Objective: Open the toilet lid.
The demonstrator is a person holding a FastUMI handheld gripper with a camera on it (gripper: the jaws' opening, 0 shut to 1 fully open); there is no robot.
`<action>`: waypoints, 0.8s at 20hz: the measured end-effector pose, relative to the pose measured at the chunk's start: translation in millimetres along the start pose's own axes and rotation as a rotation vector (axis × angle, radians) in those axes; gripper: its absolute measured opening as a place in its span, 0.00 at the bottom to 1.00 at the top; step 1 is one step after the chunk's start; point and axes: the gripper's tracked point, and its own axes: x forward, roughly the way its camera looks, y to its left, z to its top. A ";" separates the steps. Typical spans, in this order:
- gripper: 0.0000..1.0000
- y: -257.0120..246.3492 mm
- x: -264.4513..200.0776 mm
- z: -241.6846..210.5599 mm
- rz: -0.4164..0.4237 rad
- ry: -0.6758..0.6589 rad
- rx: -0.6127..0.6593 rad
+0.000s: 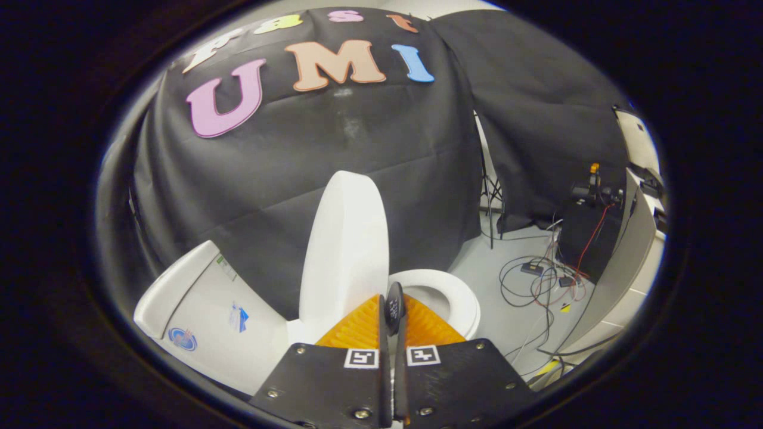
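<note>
While the toilet lid stands raised, near upright above the seat and beside the tank, the gripper is pressed together just before it, holding nothing; step judged nearly complete, next move: withdraw clear.

Even, soft overhead light in my view, white toilet lid bright but not blown out, black cloth dim, fisheye bending edges, focus sharp throughout.

My one camera rides on the gripper, looking forward along its closed fingers and tilted sideways. It sits close above the toilet, facing the booth's black wall.
</note>
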 end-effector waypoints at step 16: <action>0.03 74.7 -43.2 11.6 0.024 -0.083 -0.136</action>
